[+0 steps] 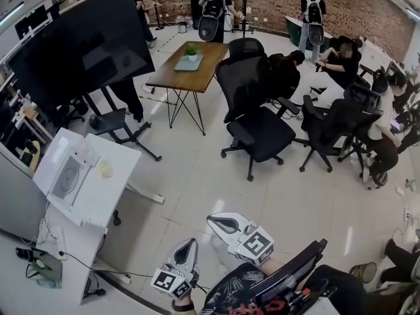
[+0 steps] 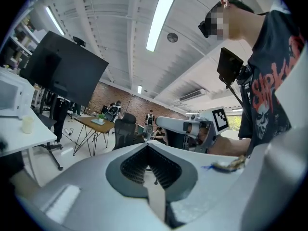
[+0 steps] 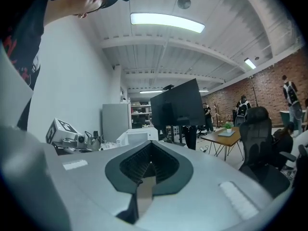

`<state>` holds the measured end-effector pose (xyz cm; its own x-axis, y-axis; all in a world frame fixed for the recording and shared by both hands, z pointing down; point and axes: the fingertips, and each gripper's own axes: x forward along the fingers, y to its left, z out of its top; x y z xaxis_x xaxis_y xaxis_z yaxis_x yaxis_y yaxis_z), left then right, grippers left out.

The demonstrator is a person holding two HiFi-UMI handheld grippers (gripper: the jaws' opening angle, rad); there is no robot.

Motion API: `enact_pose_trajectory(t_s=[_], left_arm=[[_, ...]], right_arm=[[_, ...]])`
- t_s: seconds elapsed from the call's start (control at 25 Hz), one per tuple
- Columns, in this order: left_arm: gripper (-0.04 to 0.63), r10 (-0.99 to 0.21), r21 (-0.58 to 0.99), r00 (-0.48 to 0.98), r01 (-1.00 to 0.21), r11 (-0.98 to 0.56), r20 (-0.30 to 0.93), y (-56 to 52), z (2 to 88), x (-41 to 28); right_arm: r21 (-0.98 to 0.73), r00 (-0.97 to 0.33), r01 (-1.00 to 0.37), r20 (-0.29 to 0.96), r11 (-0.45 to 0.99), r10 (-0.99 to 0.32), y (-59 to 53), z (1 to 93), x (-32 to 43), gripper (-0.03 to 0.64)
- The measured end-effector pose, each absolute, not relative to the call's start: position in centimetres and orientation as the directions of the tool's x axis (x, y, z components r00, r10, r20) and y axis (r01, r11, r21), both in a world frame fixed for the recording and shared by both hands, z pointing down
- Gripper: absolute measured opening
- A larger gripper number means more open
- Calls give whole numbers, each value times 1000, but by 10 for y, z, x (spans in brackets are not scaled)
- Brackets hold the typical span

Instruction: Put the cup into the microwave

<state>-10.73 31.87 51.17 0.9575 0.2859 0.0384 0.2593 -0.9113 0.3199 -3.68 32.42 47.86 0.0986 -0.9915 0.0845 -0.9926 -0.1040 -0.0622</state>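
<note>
A white microwave [image 1: 65, 174] lies on the white table [image 1: 108, 199] at the left, and a pale yellow cup [image 1: 105, 168] stands just right of it. The left gripper view shows the same cup [image 2: 27, 124] beside the microwave [image 2: 10, 96]. Both grippers hover low in the head view, well short of the table. My left gripper [image 1: 191, 241] is shut and empty, its jaws meeting in its own view [image 2: 147, 147]. My right gripper [image 1: 212, 219] is shut too, with nothing held [image 3: 149, 144]. The right gripper view has the microwave [image 3: 135, 137] far ahead.
A large black screen on a stand [image 1: 82, 48] rises behind the white table. A wooden table [image 1: 190, 67] with a plant, several black office chairs [image 1: 256, 120] and seated people fill the room's middle and right. Cables [image 1: 39, 258] lie on the table's near end.
</note>
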Motion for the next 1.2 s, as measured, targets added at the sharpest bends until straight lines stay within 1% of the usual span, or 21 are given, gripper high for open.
enact_pose_trajectory(t_s=[0.2, 0.48, 0.72, 0.84, 1.04, 1.2], left_arm=[[0, 238, 303, 969, 208, -930, 66, 268, 511, -80], [0, 243, 231, 967, 221, -948, 75, 213, 487, -16], [0, 265, 196, 962, 247, -949, 69, 197, 479, 25], [0, 248, 216, 965, 226, -950, 81, 180, 487, 24], [0, 152, 324, 983, 111, -939, 104, 117, 508, -6], [0, 98, 331, 991, 61, -942, 95, 50, 512, -27]], right_arm=[[-81, 68, -994, 27, -70, -997, 274, 474, -8, 2], [-98, 59, -994, -5, -58, -998, 221, 465, 50, 2], [-128, 50, -991, 1, -50, -999, 193, 474, 87, 2], [-140, 29, -990, 28, -32, -999, 171, 484, 94, 2], [-160, -37, -987, 65, 27, -997, 110, 492, 79, 2], [-144, -83, -987, 91, 70, -992, 41, 491, 61, 2]])
